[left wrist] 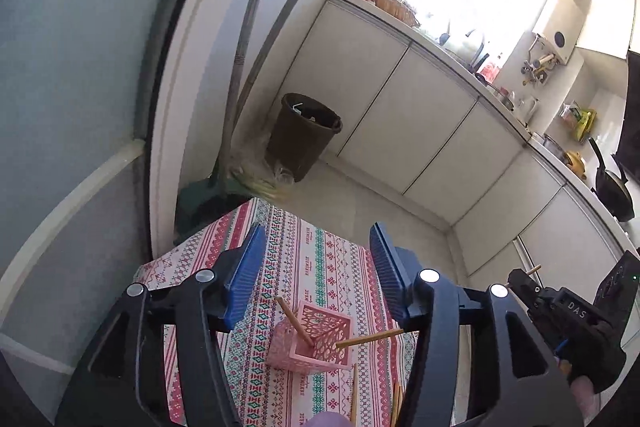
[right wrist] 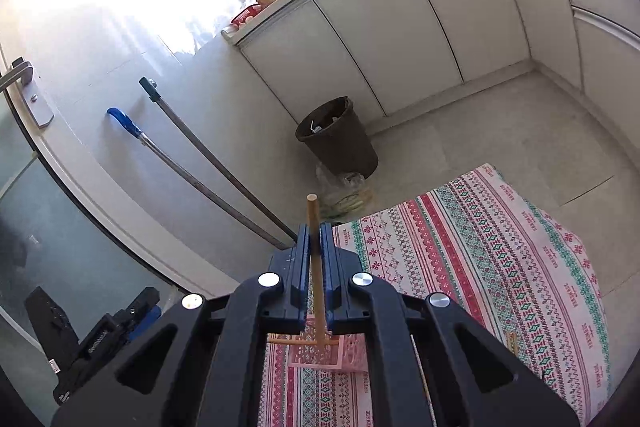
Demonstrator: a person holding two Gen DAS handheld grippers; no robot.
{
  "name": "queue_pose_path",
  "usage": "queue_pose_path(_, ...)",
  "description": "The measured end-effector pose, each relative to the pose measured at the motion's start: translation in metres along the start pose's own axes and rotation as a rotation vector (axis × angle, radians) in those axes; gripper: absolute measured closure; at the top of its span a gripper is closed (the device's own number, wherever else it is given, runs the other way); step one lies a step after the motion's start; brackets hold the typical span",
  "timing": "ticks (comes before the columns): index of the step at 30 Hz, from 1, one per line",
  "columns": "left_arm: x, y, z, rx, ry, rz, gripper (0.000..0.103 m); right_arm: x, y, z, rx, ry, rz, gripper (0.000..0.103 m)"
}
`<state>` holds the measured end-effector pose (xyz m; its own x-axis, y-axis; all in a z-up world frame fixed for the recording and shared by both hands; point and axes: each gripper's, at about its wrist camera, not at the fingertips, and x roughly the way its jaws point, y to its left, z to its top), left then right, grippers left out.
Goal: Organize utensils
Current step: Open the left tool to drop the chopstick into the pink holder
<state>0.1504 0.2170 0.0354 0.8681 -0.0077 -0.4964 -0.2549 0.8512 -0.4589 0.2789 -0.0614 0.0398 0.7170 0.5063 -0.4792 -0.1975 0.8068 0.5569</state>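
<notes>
Grippers over a patterned surface [left wrist: 320, 267]: the left gripper [left wrist: 318, 267] stands wide with nothing between its pads, above a pink lattice basket [left wrist: 316, 343] holding two chopsticks [left wrist: 296, 321]. The right gripper [right wrist: 316, 259] is clamped on a chopstick [right wrist: 313, 223] pointing to twelve o'clock. More chopsticks [left wrist: 354, 393] lie at the basket's five o'clock.

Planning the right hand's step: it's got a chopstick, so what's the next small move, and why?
Probably carry the chopstick over the pink basket and lower it in. The right gripper is shut on it, two chopsticks already stand in the basket, and the left gripper is open and empty.
</notes>
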Motion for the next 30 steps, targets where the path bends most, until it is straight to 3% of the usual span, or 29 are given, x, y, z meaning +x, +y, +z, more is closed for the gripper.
queue_pose_path(10, -0.004, 0.004, -0.001, 0.022, 0.025, 0.006, 0.050, 0.043, 0.015, -0.019, -0.044, 0.031, -0.018, 0.093)
queue_pose_path(12, -0.007, -0.001, -0.003, 0.047, 0.025, -0.007, 0.049, 0.049, 0.021, -0.027, -0.072, 0.048, -0.039, 0.086)
queue_pose_path(14, -0.011, -0.009, -0.006, 0.085, 0.013, -0.016, 0.045, 0.047, 0.026, -0.033, -0.100, 0.044, -0.054, 0.065)
queue_pose_path(18, -0.021, -0.027, -0.014, 0.161, -0.020, -0.025, 0.038, 0.033, 0.033, -0.039, -0.154, 0.023, -0.084, 0.063)
queue_pose_path(22, -0.025, -0.043, -0.027, 0.211, -0.017, -0.037, 0.028, 0.018, 0.032, -0.046, -0.180, 0.008, -0.121, 0.041)
queue_pose_path(27, -0.020, -0.056, -0.046, 0.257, 0.019, -0.017, 0.020, 0.003, 0.023, -0.059, -0.230, 0.025, -0.204, 0.029)
queue_pose_path(30, -0.018, -0.058, -0.058, 0.271, 0.047, -0.014, 0.017, -0.010, 0.010, -0.067, -0.257, 0.017, -0.300, 0.020)
